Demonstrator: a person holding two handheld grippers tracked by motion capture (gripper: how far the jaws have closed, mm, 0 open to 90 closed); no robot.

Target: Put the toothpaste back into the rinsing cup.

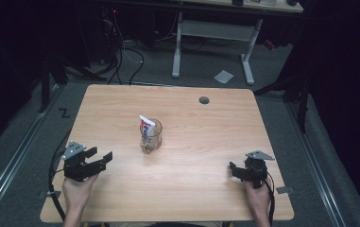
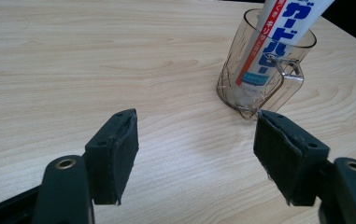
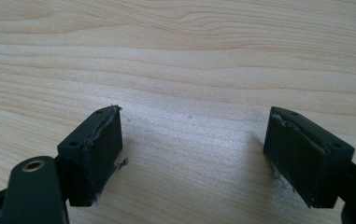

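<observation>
A clear glass mug (image 1: 151,136) is seen standing upright near the middle of the tabletop (image 1: 206,142), with a white toothpaste tube (image 1: 146,126) propped inside it, leaning and sticking out above the rim. In the left gripper view the mug (image 2: 264,70) lies ahead of the left gripper (image 2: 195,154) and toward its right finger, near but not touched; the handle is turned toward the fingers. The tube (image 2: 278,32) carries red and blue lettering. The left gripper (image 1: 99,159) is held with its 2 fingers spread wide apart, nothing between them. The right gripper (image 1: 235,170) is held well apart from the mug, at the other side of the tabletop. Its 2 fingers (image 3: 96,149) are likewise spread wide, with bare wood (image 3: 189,70) between and ahead of them
</observation>
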